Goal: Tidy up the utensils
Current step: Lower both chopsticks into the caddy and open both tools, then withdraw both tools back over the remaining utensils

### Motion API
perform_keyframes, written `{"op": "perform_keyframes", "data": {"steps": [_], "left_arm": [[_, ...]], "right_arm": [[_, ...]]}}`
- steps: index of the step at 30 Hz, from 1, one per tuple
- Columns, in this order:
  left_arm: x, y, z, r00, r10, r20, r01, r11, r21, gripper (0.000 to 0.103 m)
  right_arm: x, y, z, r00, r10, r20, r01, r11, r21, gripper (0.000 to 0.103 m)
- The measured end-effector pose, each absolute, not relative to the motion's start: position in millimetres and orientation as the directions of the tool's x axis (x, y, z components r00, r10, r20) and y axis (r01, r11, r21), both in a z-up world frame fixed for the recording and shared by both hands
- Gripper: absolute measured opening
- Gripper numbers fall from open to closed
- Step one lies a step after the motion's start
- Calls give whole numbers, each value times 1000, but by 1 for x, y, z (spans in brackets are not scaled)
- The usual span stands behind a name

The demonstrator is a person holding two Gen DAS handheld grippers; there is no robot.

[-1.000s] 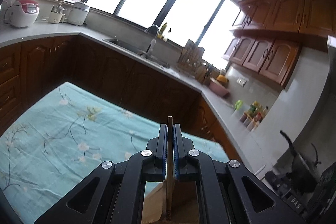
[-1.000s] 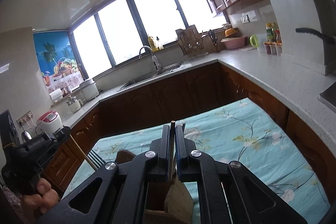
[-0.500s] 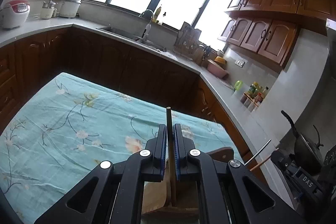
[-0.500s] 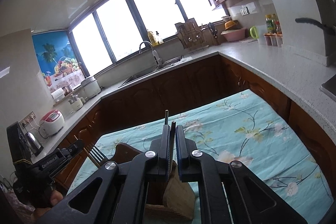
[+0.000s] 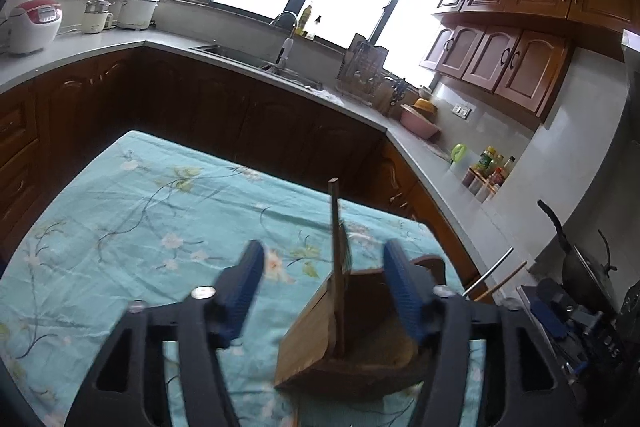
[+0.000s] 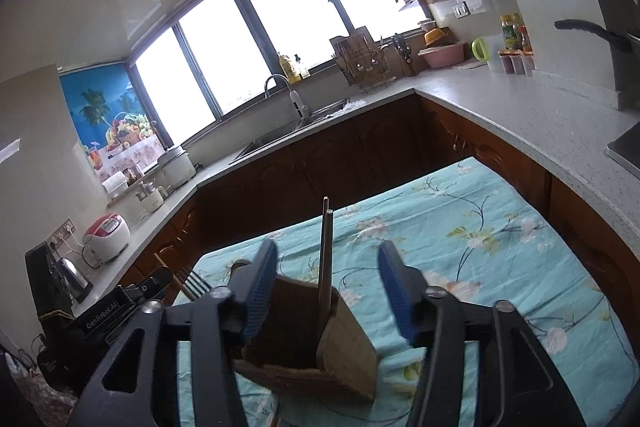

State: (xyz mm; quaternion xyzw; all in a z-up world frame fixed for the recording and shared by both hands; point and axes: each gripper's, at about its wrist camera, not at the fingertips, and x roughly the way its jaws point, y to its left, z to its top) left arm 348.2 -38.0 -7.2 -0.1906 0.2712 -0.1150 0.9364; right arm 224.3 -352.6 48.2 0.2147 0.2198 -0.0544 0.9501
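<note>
A wooden utensil holder (image 5: 340, 339) stands on the turquoise floral tablecloth (image 5: 132, 227); it also shows in the right wrist view (image 6: 320, 343). My left gripper (image 5: 326, 291) is open over the holder, with a thin stick-like utensil (image 5: 335, 239) standing in the holder between its fingers. My right gripper (image 6: 326, 295) is open over the same holder, with two thin sticks (image 6: 325, 251) standing upright between its fingers. Fork tines (image 6: 194, 281) and a wooden handle show at the holder's left. Two more handles (image 5: 496, 273) stick out at the right in the left wrist view.
Brown kitchen cabinets with a grey counter (image 6: 520, 107) wrap around the table. On the counter are a sink with faucet (image 6: 288, 95), a dish rack (image 6: 360, 61), a rice cooker (image 6: 106, 235) and a kettle (image 6: 74, 275). A black pan (image 5: 580, 263) sits at the right.
Both grippers were shut on thin utensils half a second ago and have now opened. The utensils now stand free in the wooden holder. Both grippers sit lower over the holder.
</note>
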Motion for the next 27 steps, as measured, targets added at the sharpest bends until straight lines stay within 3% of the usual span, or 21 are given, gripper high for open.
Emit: {"op": "perform_keyframes", "data": {"steps": [2,7,27], "left_arm": [[339,-35,-6,824,-310,-475,101,904,-415,81],[311,-24,-2,802,-305,-513,83,908,-410,83],[191,4,15,745,-271,-610,49,934,-354,84]], "right_arm": [[217,-352,48,899,-14,-438,202,901,384,77],[199,-350,44,896,1,-443,200,891,407,91],[128,-313,22,855,60,-515,192,886,422,93]]}}
